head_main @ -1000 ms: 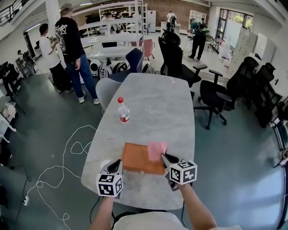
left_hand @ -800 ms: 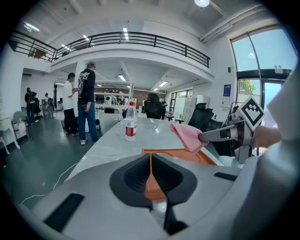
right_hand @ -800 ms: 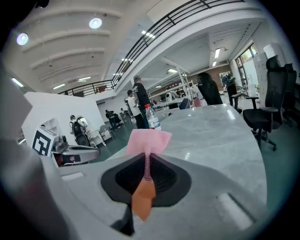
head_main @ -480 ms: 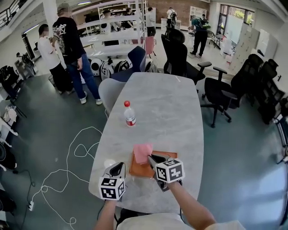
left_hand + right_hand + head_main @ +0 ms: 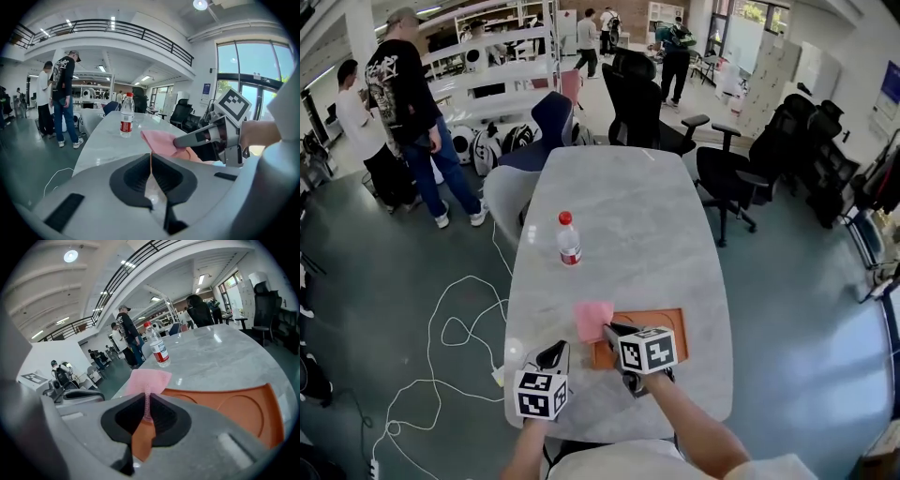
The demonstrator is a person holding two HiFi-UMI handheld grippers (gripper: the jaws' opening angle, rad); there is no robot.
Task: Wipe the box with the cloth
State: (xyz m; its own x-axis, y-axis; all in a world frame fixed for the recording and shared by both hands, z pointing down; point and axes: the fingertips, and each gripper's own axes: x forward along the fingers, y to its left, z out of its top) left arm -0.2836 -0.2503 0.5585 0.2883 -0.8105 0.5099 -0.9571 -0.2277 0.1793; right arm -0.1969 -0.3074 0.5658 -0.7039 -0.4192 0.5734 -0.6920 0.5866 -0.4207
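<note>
A flat orange box [image 5: 664,330] lies near the front of the grey table [image 5: 628,225]. My right gripper [image 5: 609,330] is shut on a pink cloth [image 5: 592,320], which hangs over the box's left edge. In the right gripper view the cloth [image 5: 147,379] is pinched between the jaws of the right gripper [image 5: 147,401], with the box [image 5: 234,411] to the right. My left gripper [image 5: 555,354] hovers over the table left of the box, jaws together with nothing between them. The left gripper view shows the left gripper [image 5: 151,157], the cloth [image 5: 159,140] and the right gripper [image 5: 180,139] ahead.
A water bottle [image 5: 569,239] with a red label stands upright mid-table, beyond the cloth. A small white thing [image 5: 514,349] sits by the table's left edge. A white cable [image 5: 450,319] loops on the floor at left. Office chairs [image 5: 727,178] and standing people [image 5: 403,103] surround the table's far end.
My right gripper has carried the cloth leftward across the box, from its right part to its left edge. The left gripper has stayed low at the box's left.
</note>
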